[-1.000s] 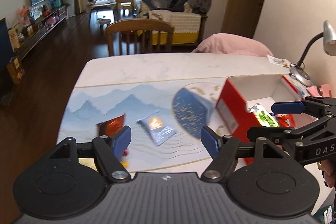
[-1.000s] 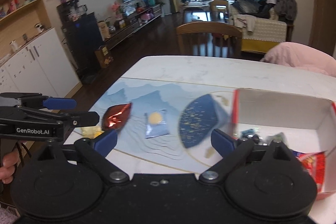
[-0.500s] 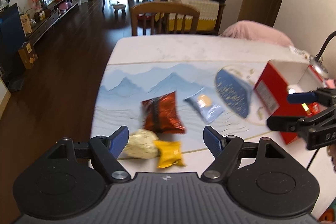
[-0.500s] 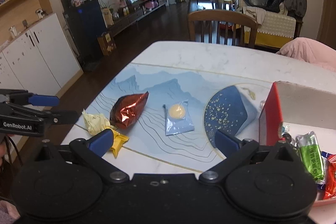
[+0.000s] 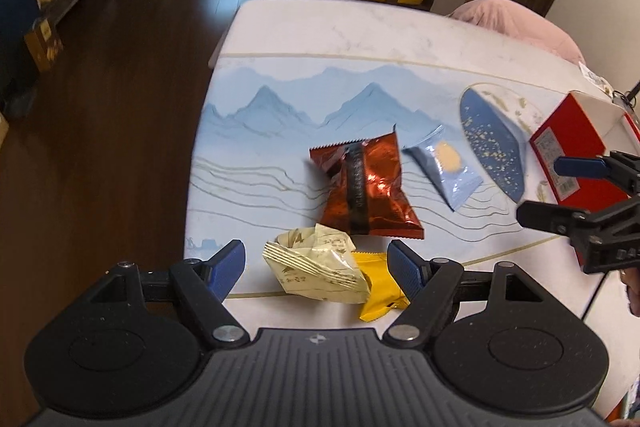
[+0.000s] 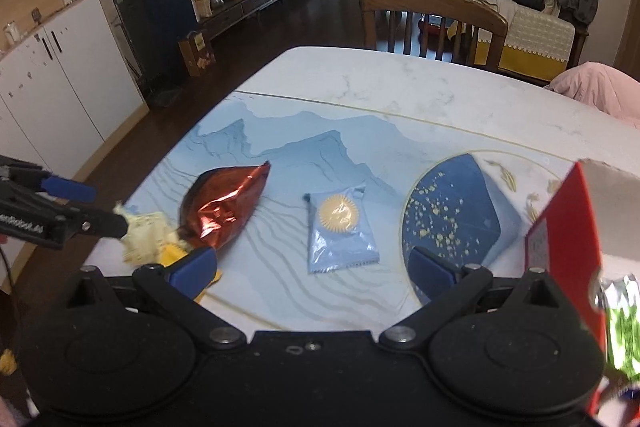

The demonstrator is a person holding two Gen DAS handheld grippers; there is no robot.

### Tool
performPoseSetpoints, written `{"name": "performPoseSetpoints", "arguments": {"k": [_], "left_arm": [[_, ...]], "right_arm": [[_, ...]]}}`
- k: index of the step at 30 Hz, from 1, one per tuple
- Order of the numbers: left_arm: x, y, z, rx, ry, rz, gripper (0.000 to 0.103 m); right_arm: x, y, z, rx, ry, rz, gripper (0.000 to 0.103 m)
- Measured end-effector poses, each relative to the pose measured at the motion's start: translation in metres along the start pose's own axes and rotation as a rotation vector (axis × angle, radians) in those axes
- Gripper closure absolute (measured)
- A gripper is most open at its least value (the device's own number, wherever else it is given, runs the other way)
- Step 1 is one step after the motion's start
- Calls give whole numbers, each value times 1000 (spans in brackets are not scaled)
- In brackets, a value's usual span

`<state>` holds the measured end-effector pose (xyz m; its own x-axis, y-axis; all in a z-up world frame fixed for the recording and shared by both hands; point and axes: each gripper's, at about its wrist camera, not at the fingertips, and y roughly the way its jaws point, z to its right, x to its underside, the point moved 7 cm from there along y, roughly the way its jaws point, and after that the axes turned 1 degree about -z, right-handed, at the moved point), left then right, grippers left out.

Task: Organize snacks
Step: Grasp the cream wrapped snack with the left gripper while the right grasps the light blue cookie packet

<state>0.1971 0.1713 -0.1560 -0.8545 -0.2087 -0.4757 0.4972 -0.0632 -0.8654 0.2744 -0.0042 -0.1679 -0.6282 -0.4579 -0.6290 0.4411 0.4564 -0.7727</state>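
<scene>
Marble table (image 5: 360,27), left gripper (image 5: 316,263) fingers spread around cream packet (image 5: 316,267), right gripper (image 6: 312,263) likewise empty.

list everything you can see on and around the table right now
cream wrapper snack: 1, crumpled, near table edge, between the left tongs' open jaws
yellow packet: 1, partly under the cream one
red foil bag: 1, dark stripe, mid mat
light blue sachet: 1, gold sun disc, right of the red bag
red box: 1, white inside, right edge of table
green wrapped snack: 1, in the box
table mat: 1, blue mountain print
table: 1, white marble
wooden chair: 1, far side
left tongs: black, blue pads, open
right tongs: same, open, empty
</scene>
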Motion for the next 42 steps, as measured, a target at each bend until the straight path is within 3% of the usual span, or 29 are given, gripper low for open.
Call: {"name": "performPoseSetpoints", "arguments": {"k": [8,15,29,33,36,37,42], "left_arm": [[5,24,-7,41,-98,-74,25],[9,37,-11,60,-192,-93,25],[15,49,-26,115,-388,-123,27],[16,50,-30,118,-428,-133,43],[18,51,-34,109,-459,-138,47],[19,51,-35,111,-470,-140,52],[21,49,-37,106,-492,-136,57]], "right_arm": [[-7,49,5,51,-76,-36,7],[-10,79,6,63,-102,-62,14],[-9,98,9,53,-108,-78,31],[-11,98,9,48,-93,-70,41],[-11,97,9,57,-83,-59,54],[-10,96,9,58,-78,-57,56],[-5,90,10,70,-69,-59,56]]}}
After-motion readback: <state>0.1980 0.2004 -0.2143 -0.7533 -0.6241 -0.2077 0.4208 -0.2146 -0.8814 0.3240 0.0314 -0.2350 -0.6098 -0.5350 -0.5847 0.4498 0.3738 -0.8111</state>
